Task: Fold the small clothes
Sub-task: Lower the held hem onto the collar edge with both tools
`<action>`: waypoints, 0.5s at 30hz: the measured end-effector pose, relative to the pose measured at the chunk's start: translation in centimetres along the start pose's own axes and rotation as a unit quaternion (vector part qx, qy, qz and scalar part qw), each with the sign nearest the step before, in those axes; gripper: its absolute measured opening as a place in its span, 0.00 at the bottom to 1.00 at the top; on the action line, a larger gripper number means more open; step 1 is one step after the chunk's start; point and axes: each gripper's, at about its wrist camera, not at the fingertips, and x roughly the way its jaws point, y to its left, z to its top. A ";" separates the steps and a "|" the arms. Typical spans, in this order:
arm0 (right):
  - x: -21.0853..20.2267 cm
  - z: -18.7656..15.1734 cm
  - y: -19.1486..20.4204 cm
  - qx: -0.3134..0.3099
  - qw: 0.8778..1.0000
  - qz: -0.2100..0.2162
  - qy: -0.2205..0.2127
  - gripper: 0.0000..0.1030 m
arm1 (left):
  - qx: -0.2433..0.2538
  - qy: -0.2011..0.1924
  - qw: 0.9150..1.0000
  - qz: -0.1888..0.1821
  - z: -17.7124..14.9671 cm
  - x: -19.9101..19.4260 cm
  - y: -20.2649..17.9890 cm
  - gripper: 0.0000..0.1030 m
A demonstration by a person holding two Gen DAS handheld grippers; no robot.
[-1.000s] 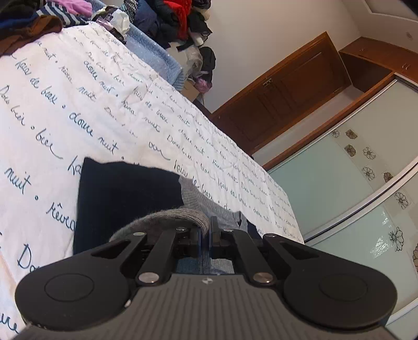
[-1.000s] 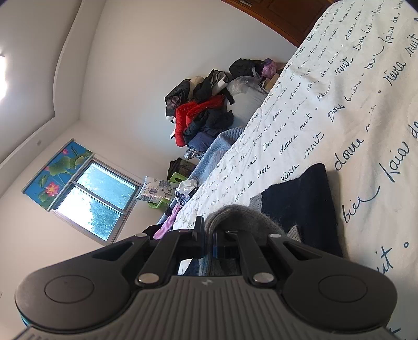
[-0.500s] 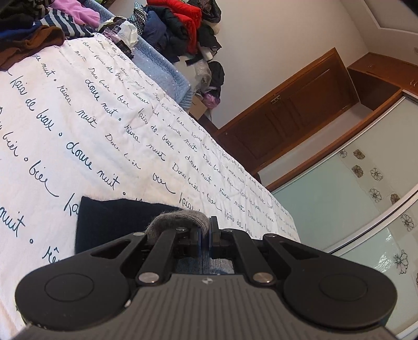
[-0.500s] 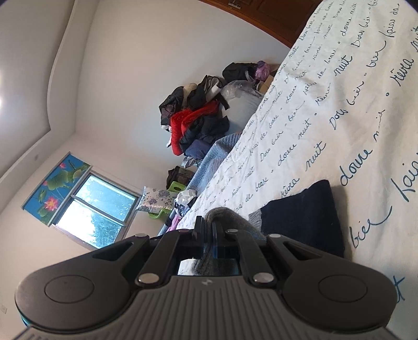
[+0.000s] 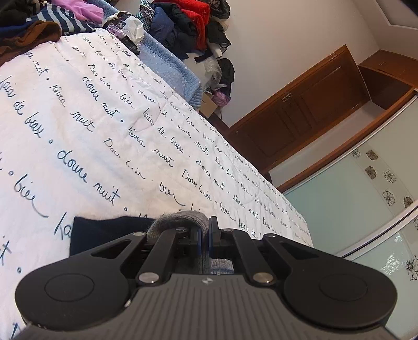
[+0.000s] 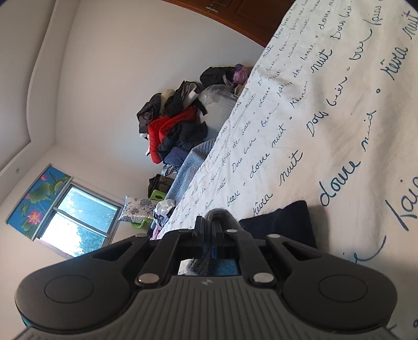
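Observation:
A small grey knit garment (image 5: 180, 221) with a dark navy part (image 5: 104, 232) lies low on the white bedspread with blue handwriting (image 5: 109, 136). My left gripper (image 5: 205, 235) is shut on a grey fold of it, which bulges over the left fingertip. In the right wrist view my right gripper (image 6: 207, 236) is shut on another grey fold of the garment (image 6: 222, 215), with the navy part (image 6: 284, 222) spread on the bedspread (image 6: 326, 109) to its right. Most of the garment is hidden behind the gripper bodies.
A heap of mixed clothes (image 5: 190, 23) and a light blue blanket (image 5: 169, 68) sit at the bed's far end. More clothes (image 5: 34, 31) lie at the upper left. A wooden door (image 5: 303, 115) and glass wardrobe doors (image 5: 360, 204) stand beyond the bed. A window (image 6: 78, 222) shows at the right wrist view's lower left.
Both grippers have carried the grey fold farther over the navy part and lower toward the bedspread; less navy cloth shows in front of each gripper. Both stayed shut.

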 end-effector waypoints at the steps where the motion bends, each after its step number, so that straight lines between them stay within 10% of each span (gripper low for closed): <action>1: 0.3 0.1 -0.2 0.004 1.000 -0.002 0.000 0.06 | -0.002 0.000 1.000 0.004 0.2 0.5 0.1 0.05; 15: 3.5 0.9 -4.0 0.088 0.995 -0.036 0.000 0.08 | -0.052 0.021 0.998 0.035 0.1 4.8 3.1 0.07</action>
